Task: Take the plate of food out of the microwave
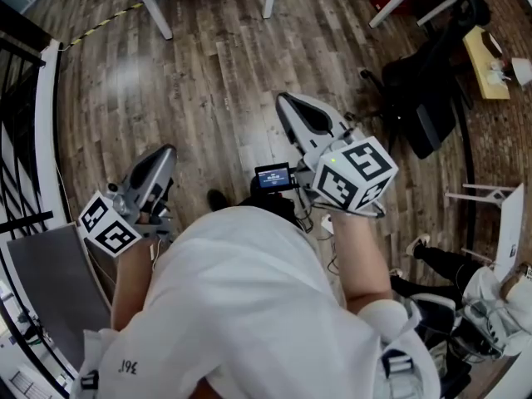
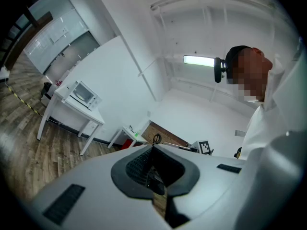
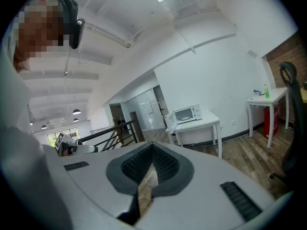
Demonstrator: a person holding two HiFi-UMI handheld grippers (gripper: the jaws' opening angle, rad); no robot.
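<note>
White microwave point(image 3: 188, 113), seemingly ajar, stands distant; left gripper point(image 2: 153, 149) and right gripper point(image 3: 152, 146) have fingers clenched.

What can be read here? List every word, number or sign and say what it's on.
"36!" or similar: handwritten on the white shirt, seen upside down, uncertain.
Small screen: lit text, too small to read.
Left cube and right cube: square black-and-white markers, no letters.
Microwave: too far away, no label readable.
</note>
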